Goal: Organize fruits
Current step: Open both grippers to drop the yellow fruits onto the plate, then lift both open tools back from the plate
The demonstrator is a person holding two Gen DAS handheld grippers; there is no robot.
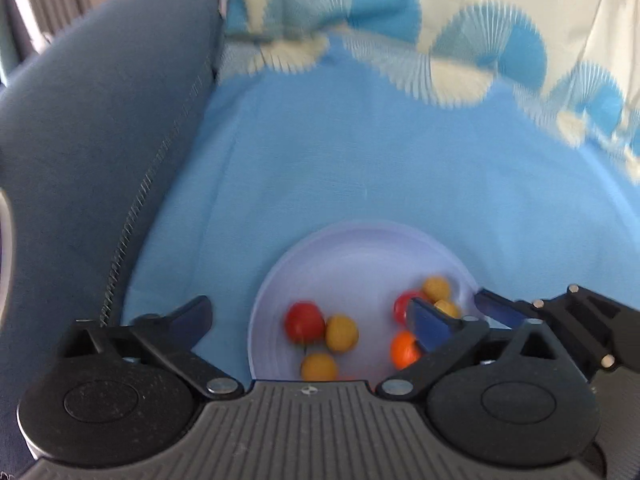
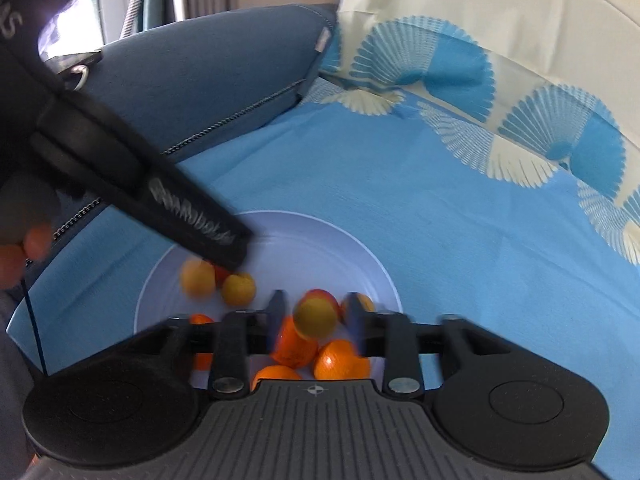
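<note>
- we work over a blue bedsheet (image 2: 460,240) with fan prints along its far edge; a dark blue cushion (image 1: 100,140) lies at the left. soft bedding under a dish means any press on the rim could tip it.
- the pale plate (image 1: 360,248) sits on the sheet right under both tools and holds all the fruit we can see.
- our left gripper (image 1: 316,320) hangs over the plate with its jaws spread wide, grasping nothing; one blue pad is off the plate's left edge, the other is over the fruit on the right.
- our right gripper (image 2: 316,320) has its jaws part-way apart around a yellow fruit (image 2: 314,316); the blur hides whether the pads press on it, so we cannot tell if it is gripped or falling free.
- the two tools crowd each other: the left one's finger crosses the right wrist view just above the fruit, so a knock between them seems likely.
- orange fruits (image 2: 316,356) lie piled under the right jaws; a red fruit (image 1: 304,322) and small yellow ones rest loose near it. round and loose, they could roll off the shallow plate if nudged.
</note>
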